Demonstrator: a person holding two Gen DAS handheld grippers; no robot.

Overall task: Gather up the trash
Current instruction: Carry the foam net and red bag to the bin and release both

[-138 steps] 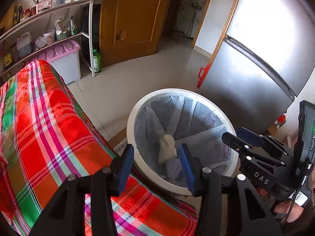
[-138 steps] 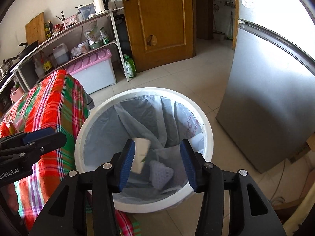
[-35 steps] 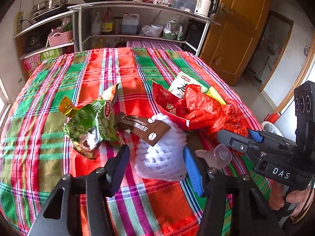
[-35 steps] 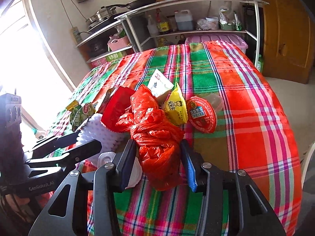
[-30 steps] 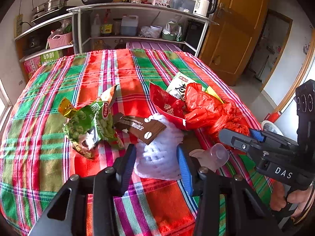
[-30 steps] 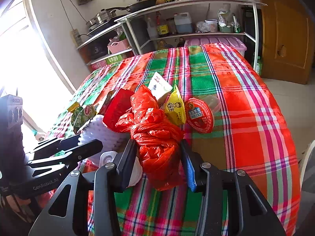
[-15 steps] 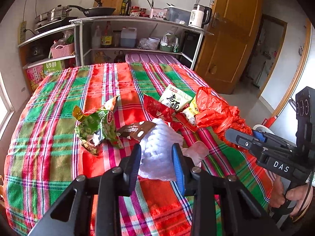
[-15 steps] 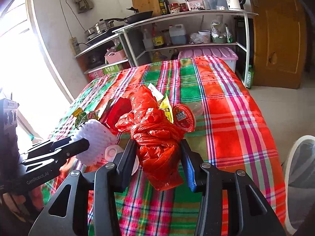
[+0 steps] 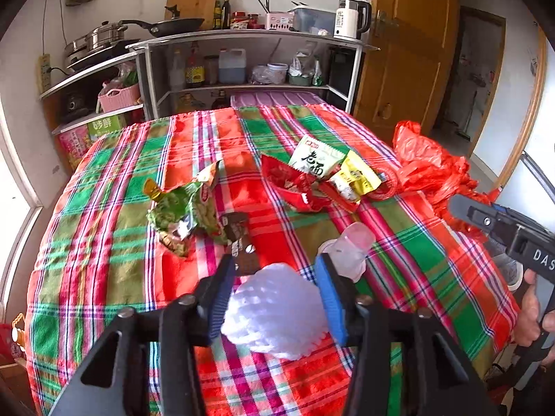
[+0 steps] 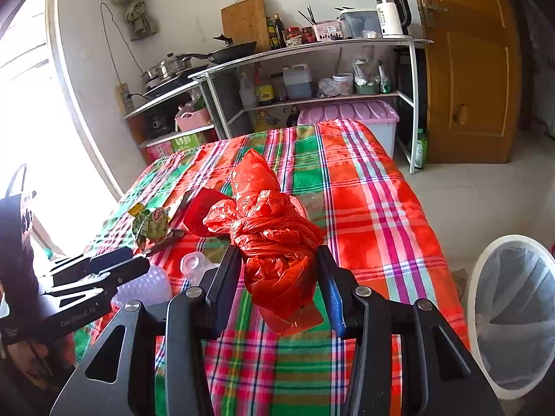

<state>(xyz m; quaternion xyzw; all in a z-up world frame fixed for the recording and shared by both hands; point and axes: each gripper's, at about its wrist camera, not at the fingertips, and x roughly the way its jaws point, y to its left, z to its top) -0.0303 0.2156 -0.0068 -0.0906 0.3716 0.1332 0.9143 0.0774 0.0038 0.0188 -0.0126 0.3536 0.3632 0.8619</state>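
Both grippers have come up off the plaid table since a second ago, each with a piece of trash between its fingers, and the view has swung so that the white bin (image 10: 513,315) shows on the floor past the table's right edge. That bin, lined with a pale bag, already has something lying in it, so part of the collecting looks done. Left on the table (image 9: 114,187) are a green snack bag (image 9: 180,211) toward the left edge, a brown wrapper (image 9: 239,239) just beside it, a red wrapper (image 9: 295,187), a white noodle packet (image 9: 317,159) and a yellow packet (image 9: 357,176) near the middle, and a clear plastic cup (image 9: 350,249) toward the near edge. The left gripper (image 9: 274,298) has its jaws opening, about half wide, with the white foam net (image 9: 277,312) between them and filling the gap. The right gripper (image 10: 281,284) stands fairly wide, clamped around the knotted red plastic bag (image 10: 274,239), carried above the table.
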